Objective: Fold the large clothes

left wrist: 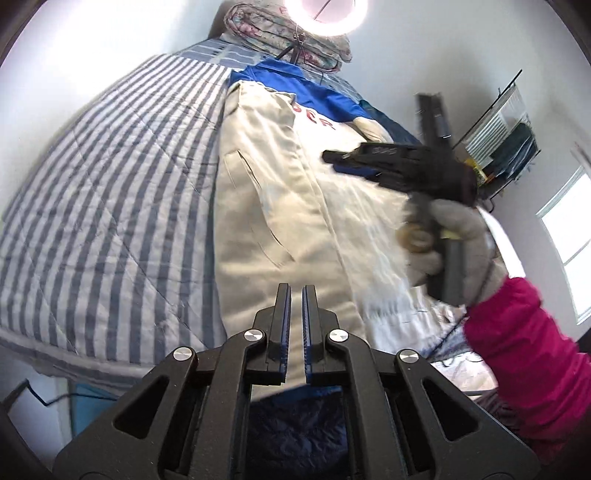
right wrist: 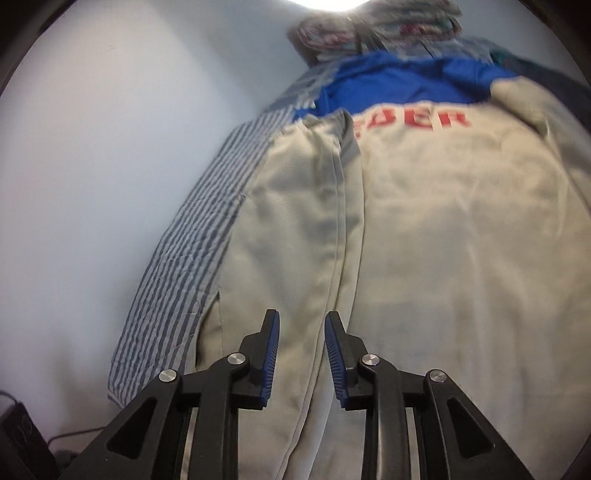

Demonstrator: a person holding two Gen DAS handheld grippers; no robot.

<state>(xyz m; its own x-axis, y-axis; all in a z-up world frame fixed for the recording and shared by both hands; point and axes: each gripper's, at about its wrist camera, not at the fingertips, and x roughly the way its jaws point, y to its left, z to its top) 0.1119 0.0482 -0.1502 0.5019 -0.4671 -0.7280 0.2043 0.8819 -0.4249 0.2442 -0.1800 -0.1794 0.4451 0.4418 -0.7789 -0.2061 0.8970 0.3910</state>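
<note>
A cream jacket with a blue yoke and red letters lies flat on the striped bed cover. Its left side is folded in over the body. My left gripper hovers above the jacket's near hem, shut, with nothing between its pads. My right gripper, blurred, is held by a gloved hand with a pink sleeve over the jacket's right half. In the right wrist view, my right gripper stands open just above the folded-in panel of the jacket, with only cloth seen beyond the gap.
A folded floral quilt lies at the head of the bed under a ring light. A white wall runs along the bed's left side. A rack and a window are at the right.
</note>
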